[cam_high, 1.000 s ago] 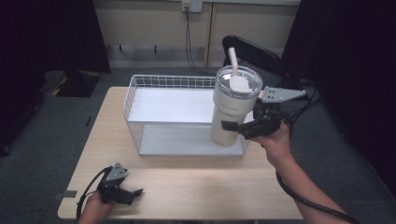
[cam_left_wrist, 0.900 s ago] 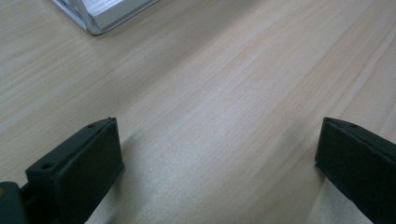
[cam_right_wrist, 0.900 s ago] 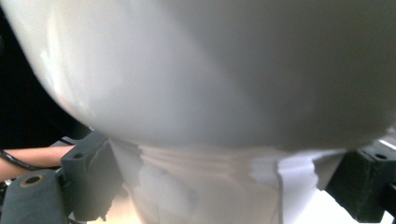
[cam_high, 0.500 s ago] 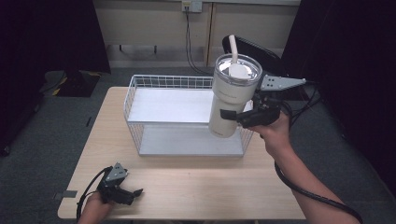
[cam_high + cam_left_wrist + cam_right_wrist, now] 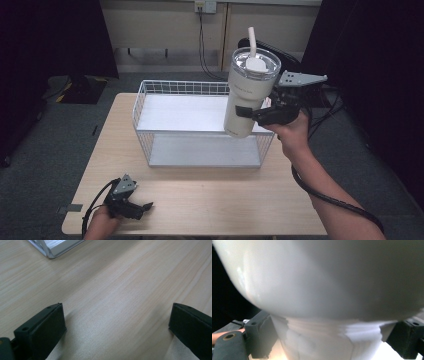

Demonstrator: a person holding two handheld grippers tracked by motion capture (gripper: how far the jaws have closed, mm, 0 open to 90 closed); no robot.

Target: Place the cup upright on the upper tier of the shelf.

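One tall white tumbler (image 5: 248, 95), with a clear lid and a straw standing out of the top, hangs in the air above the right end of the wire basket (image 5: 150, 150), tilted a little with its top leaning away from me. I judge it stiff and smooth-walled, so likely slippery, and top-heavy, since the wide upper body sits over a narrower foot; whether it holds liquid I cannot tell. My right gripper (image 5: 255, 114) is clamped on that narrow lower section, one jaw pressed to each side, where the right gripper view shows faint ridges just below the flare. That seems the sensible place to hold: the taper above keeps it from sliding down through the jaws. I'd avoid quick tilts, given the lid and straw. My left gripper (image 5: 142, 209) rests low on the wooden table (image 5: 210, 200) near its front left corner, jaws spread wide with nothing between them.
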